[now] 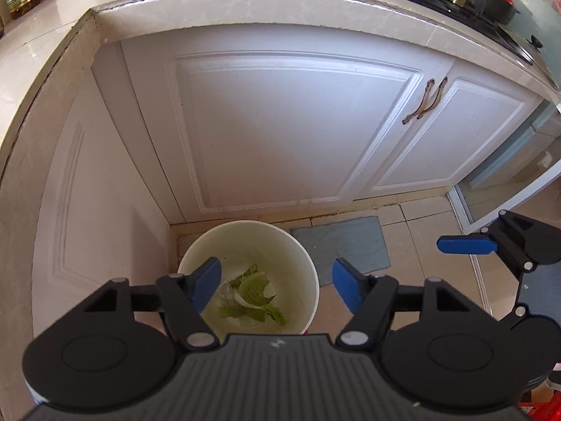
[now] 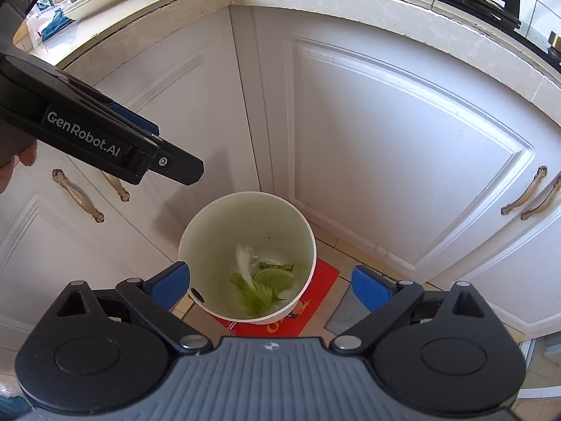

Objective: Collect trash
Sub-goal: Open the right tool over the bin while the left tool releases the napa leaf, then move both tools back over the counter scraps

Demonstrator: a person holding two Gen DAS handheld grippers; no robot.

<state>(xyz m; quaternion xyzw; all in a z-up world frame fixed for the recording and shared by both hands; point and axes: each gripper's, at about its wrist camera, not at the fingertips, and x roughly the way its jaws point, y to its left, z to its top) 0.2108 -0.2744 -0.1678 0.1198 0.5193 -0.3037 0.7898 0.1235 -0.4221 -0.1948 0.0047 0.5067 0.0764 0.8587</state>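
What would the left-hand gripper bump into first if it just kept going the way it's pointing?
Probably the white bucket: the open left gripper points down into its mouth, so it would likely reach the vegetable scraps at the bottom. Depth is hard to judge.

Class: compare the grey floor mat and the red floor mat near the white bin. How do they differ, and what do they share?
Colour: the grey mat is plain; the red mat carries pale print. Position: the white bin stands partly on the red mat, hiding much of it, while the grey mat lies beside the bin, mostly uncovered. Both lie flat on the tiled floor by the white cabinets.
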